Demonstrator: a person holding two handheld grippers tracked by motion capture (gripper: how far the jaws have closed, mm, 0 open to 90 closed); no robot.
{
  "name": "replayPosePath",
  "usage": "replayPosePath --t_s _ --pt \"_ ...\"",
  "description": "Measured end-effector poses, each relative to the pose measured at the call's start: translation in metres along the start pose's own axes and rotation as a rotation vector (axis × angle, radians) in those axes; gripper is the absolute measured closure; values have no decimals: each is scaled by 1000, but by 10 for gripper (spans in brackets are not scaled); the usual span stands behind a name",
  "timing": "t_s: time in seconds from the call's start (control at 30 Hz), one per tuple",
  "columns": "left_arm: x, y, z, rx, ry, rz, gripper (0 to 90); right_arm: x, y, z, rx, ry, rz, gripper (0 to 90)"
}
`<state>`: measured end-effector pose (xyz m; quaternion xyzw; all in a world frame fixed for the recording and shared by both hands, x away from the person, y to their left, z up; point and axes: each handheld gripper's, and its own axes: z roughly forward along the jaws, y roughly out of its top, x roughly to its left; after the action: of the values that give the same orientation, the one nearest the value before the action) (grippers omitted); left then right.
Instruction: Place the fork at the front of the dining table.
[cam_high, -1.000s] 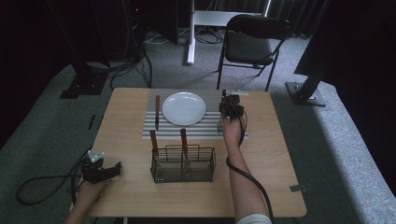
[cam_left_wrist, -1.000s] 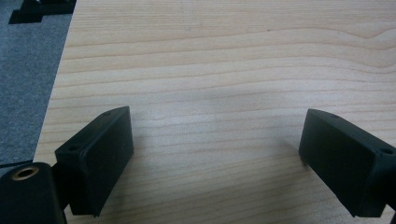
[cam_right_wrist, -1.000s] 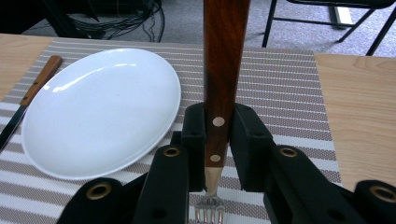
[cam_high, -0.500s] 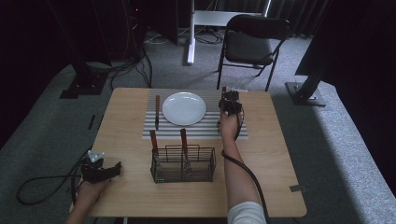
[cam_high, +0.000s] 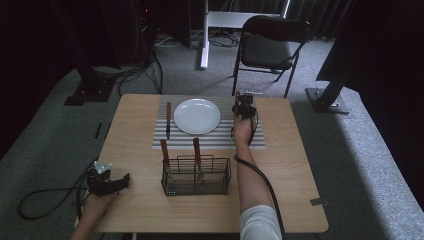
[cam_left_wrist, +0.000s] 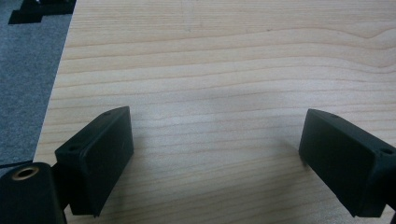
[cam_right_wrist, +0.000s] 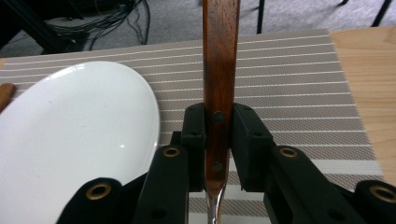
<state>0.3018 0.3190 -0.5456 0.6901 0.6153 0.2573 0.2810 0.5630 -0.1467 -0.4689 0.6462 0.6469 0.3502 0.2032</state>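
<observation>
The right claw pinches a wooden utensil handle between its jaws, over the striped placemat just beside the white plate. The left claw is spread wide over bare worktop near its edge.

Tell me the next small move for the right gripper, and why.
Probably lower it and lay the wooden-handled utensil on the striped placemat right of the white plate. The right gripper is shut on it there, and a utensil lies left of the plate.
</observation>
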Motion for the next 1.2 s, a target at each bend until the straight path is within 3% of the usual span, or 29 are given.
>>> replayPosePath --t_s 0.07,0.2,0.4,0.7,0.8,0.93,1.2 --pt "0 0 0 0 0 0 100 3 4 4 18 -23 -14 760" --pt "0 0 0 0 0 0 99 0 3 8 40 -27 13 760" --pt "0 0 0 0 0 0 99 -4 -8 18 67 -10 29 758" --pt "0 0 0 0 0 0 100 -17 -31 46 141 -24 76 754" --pt "0 0 0 0 1 0 100 -16 -33 50 122 -31 74 750" --pt "0 0 0 0 1 0 100 -11 -30 52 128 -31 40 566" --pt "0 0 0 0 0 0 100 -13 -24 36 115 -1 25 325"
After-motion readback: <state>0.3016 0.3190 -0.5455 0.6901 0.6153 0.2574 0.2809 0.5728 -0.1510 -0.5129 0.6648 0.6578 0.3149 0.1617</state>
